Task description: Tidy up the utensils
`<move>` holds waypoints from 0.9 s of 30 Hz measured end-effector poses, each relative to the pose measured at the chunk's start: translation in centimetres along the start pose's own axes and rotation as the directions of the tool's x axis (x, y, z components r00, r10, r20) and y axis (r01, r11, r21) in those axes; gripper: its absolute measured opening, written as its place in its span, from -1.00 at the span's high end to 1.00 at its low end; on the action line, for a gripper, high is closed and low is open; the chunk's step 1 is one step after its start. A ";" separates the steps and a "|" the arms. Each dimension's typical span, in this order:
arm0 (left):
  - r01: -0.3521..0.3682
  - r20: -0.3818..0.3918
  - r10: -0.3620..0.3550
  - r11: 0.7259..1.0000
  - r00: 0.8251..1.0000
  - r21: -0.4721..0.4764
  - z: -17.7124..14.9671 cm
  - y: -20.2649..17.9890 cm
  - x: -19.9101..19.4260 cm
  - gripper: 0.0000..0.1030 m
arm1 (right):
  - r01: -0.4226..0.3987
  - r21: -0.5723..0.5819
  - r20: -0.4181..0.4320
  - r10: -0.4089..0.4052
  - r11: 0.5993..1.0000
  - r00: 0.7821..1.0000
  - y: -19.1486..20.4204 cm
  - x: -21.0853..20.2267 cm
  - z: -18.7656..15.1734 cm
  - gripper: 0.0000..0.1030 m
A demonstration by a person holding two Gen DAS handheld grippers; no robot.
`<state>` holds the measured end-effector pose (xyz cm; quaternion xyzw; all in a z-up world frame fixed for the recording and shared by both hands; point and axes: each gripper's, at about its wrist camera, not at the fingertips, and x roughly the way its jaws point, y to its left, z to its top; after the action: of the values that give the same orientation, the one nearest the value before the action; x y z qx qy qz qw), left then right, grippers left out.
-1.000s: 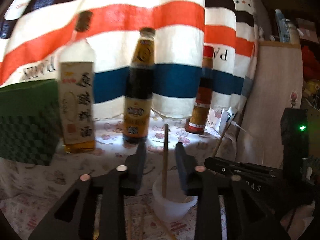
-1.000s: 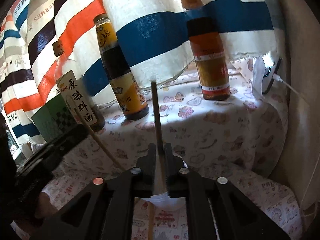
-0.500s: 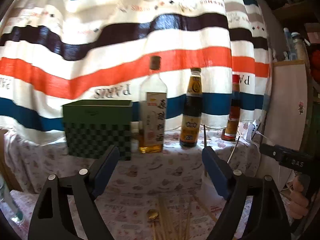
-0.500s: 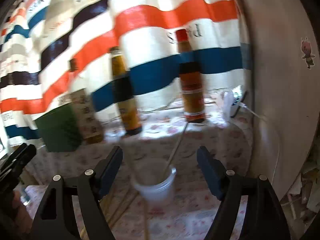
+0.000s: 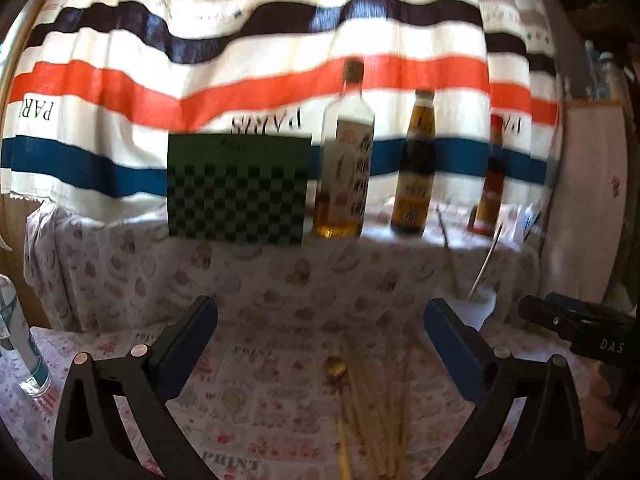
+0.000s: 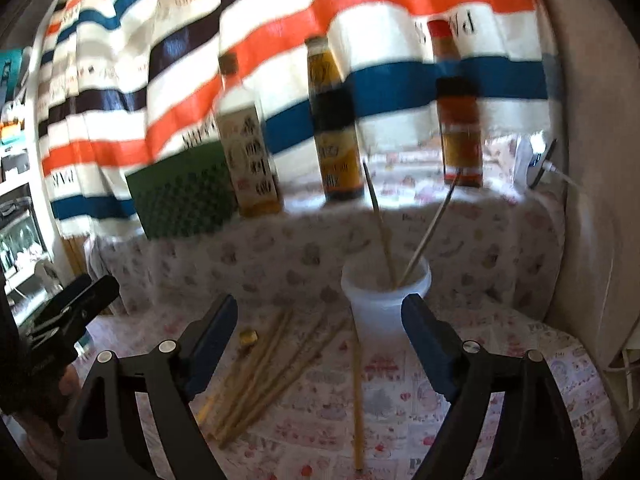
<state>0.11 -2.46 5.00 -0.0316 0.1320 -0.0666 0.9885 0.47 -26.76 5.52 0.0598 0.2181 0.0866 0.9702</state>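
A second ago the right hand-held gripper [image 6: 320,332] was clamped on a thin wooden chopstick [image 6: 379,222]; it has since let go, spread wide and backed away from the white plastic cup [image 6: 386,298], as has the left hand-held gripper [image 5: 320,332].

white cup [image 6: 385,296] with two leaning chopsticks [image 6: 400,232] ahead, loose chopsticks [image 6: 272,364] on tablecloth, bottles [image 6: 334,128] lining rear ledge
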 end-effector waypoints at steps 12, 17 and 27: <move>-0.028 -0.103 0.025 0.999 0.994 -0.034 -1.8 1.4 2.3 -0.99 | 0.031 0.058 -0.104 -0.025 0.998 0.994 -1.5 2.7 -1.7 -0.66; -0.029 -0.193 0.021 0.999 0.981 -0.034 -2.9 1.3 4.1 -0.99 | 0.056 0.071 -0.151 -0.045 0.996 0.988 -2.0 3.9 -2.1 -0.66; -0.035 -0.334 0.015 0.998 0.942 -0.052 -4.3 1.5 6.4 -0.99 | 0.111 0.002 -0.360 -0.103 0.994 0.927 -1.8 7.3 -4.0 -0.66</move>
<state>5.27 -2.11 -0.93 -0.0462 0.2997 -0.0546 0.9513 5.48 -26.79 -1.34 0.0418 0.3954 0.0405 0.9167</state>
